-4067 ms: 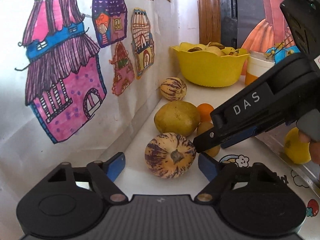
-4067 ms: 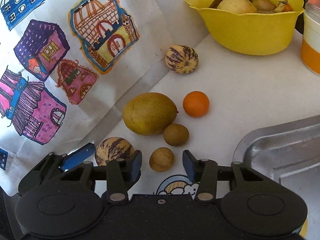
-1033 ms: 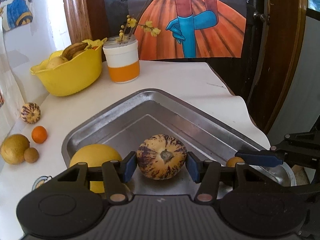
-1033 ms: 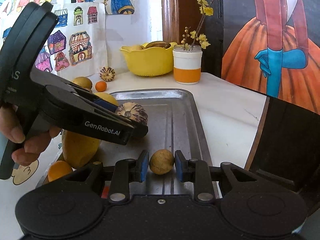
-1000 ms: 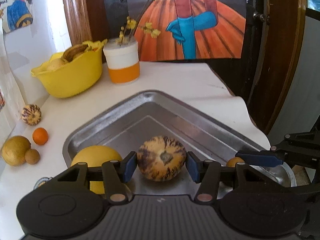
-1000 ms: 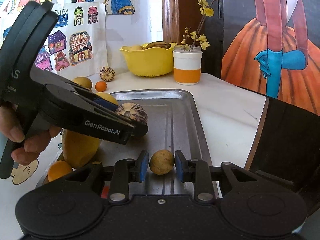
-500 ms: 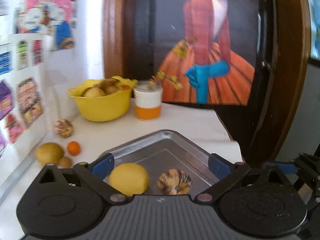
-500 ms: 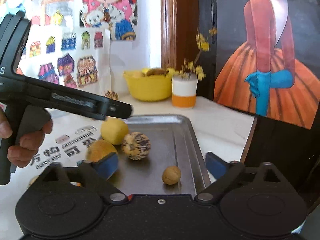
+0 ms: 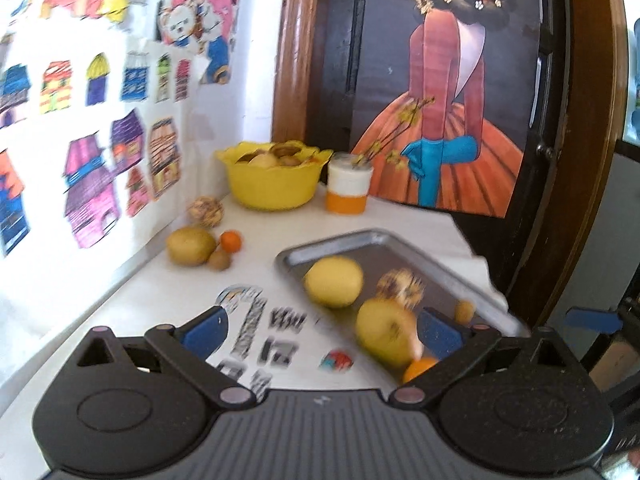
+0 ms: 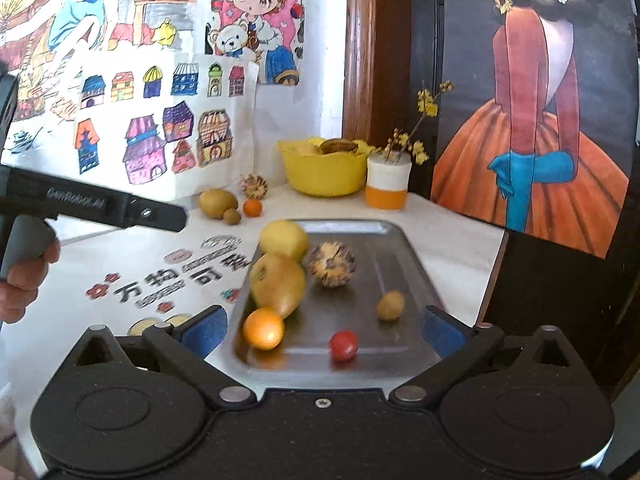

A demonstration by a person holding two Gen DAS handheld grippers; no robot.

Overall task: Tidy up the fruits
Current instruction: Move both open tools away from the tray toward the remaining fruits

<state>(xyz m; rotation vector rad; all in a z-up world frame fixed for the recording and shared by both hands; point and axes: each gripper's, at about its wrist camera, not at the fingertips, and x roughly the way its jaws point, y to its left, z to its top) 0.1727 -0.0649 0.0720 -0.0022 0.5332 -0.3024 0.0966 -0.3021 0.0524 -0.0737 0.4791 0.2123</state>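
A steel tray (image 10: 396, 236) holds a yellow round fruit (image 10: 284, 240), a yellow-green pear-shaped fruit (image 10: 277, 280), a striped melon (image 10: 332, 264), a small brown fruit (image 10: 390, 305), an orange (image 10: 264, 328) and a red tomato (image 10: 343, 345). My right gripper (image 10: 324, 332) hangs open above the tray's near end, holding nothing. My left gripper (image 9: 322, 330) is open too, raised over the printed tabletop left of the tray (image 9: 360, 236). By the wall lie a mango (image 9: 191, 246), a brown fruit (image 9: 219, 259), an orange (image 9: 231, 241) and a second striped melon (image 9: 205, 211).
A yellow bowl (image 10: 324, 176) full of fruit and a white-and-orange cup (image 10: 388, 188) with flower twigs stand at the back. Drawings cover the wall on the left. A dark painted panel and wooden frame close off the right. A hand (image 10: 24, 276) holds the left gripper's handle.
Both grippers have opened and drawn back and up from the tray. The striped melon and the small brown fruit now lie loose in it. The left gripper has swung left.
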